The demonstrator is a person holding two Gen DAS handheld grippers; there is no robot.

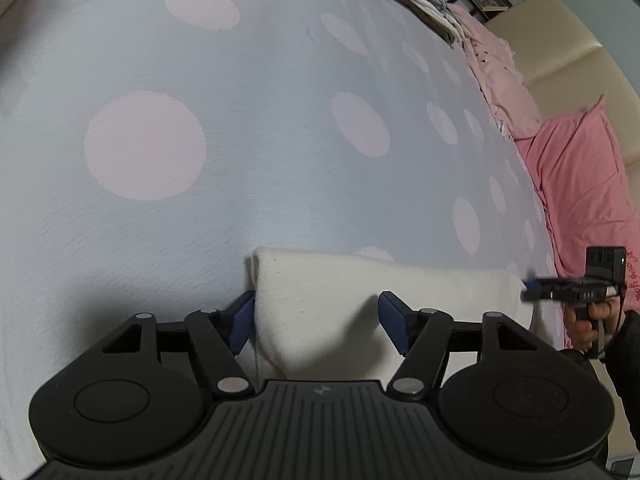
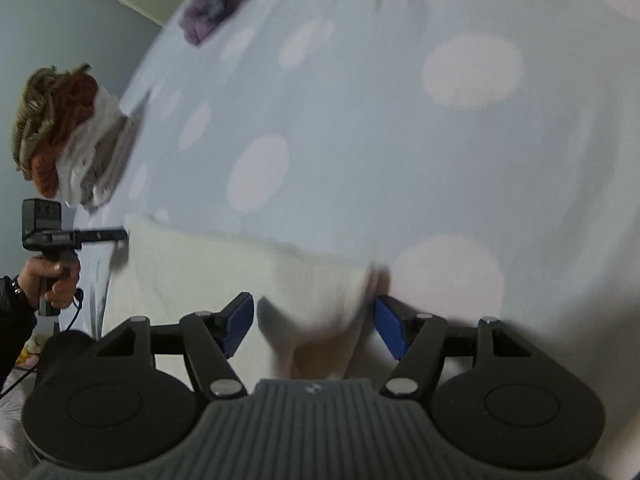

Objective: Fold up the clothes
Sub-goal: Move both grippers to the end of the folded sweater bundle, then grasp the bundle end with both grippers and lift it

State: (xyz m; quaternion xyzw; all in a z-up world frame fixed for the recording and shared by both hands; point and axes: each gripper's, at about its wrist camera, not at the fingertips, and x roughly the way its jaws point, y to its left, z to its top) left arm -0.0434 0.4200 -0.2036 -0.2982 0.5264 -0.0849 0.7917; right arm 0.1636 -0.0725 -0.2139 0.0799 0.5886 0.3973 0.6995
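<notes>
Cream garment [image 1: 360, 292] on dotted bedspread [image 1: 240, 120], no containers.

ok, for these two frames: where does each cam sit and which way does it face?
Left wrist: on the left gripper, angled down at the cream garment on the dotted bedspread; own open jaws show, plus the right gripper and its hand.
Right wrist: on the right gripper, angled down at the garment's other end; own open jaws, left gripper and hand at left.
Shared: garment, bedspread.
</notes>
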